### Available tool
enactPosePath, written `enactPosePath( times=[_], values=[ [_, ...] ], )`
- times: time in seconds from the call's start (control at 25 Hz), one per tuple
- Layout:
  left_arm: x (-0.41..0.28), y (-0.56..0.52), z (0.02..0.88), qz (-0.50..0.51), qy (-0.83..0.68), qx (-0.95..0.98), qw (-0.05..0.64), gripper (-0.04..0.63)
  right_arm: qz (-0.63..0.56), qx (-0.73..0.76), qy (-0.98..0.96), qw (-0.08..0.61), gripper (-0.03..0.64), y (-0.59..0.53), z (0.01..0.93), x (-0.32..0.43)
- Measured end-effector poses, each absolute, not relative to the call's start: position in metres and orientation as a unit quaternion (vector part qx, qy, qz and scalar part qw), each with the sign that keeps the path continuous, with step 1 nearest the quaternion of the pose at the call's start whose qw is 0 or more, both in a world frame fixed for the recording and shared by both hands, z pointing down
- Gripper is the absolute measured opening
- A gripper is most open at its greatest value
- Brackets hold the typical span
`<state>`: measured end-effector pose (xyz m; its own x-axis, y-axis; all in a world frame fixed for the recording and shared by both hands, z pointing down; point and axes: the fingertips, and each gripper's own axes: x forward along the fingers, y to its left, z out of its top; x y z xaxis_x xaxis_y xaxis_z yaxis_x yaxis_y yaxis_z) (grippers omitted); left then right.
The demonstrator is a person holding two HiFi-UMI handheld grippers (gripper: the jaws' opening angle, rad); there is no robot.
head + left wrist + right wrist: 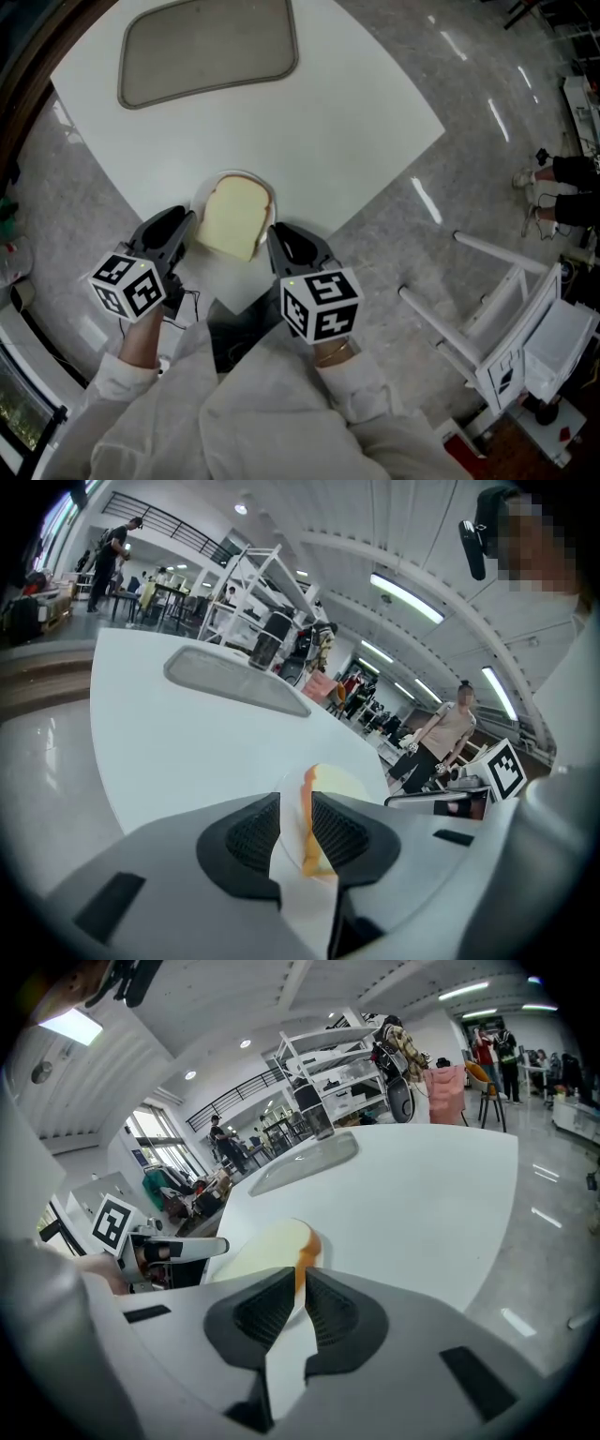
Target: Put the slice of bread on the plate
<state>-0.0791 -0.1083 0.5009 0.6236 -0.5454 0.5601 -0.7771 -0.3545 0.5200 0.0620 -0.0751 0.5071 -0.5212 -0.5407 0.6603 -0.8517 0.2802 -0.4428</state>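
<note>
A pale slice of bread (234, 217) with a brown crust sits between my two grippers at the near corner of the white table (356, 122). A small white plate (202, 195) lies under it, with only its rim showing around the slice's far side. I cannot tell whether the bread touches the plate. My left gripper (192, 227) is shut on the slice's left edge, and the crust (307, 803) shows between its jaws. My right gripper (272, 234) is shut on the right edge, where the crust (307, 1251) runs into the jaw gap.
A grey rounded tray (208, 47) lies at the table's far side. On the grey floor to the right stands a white frame chair (506, 319), and a person's feet (562, 187) show near the right edge. People stand in the hall behind.
</note>
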Motion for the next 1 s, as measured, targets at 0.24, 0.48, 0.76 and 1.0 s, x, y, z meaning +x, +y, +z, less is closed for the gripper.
enactPosePath(
  times=[0.24,0.48,0.76,1.0],
  values=[
    [-0.083,-0.107,0.512,0.17,-0.408,0.801,0.404,0.098,0.4,0.456,-0.769,0.199,0.075,-0.077,0.512,0.064],
    [-0.084,-0.108,0.517,0.188,-0.401,0.8,0.405,0.098,0.402,0.448,-0.767,0.222,0.078,-0.072,0.52,0.061],
    [-0.081,-0.102,0.527,0.2,-0.389,0.795,0.421,0.098,0.411,0.443,-0.758,0.245,0.078,-0.065,0.533,0.059],
    [-0.08,-0.101,0.527,0.208,-0.382,0.797,0.42,0.098,0.418,0.441,-0.756,0.244,0.078,-0.065,0.535,0.059]
  ],
)
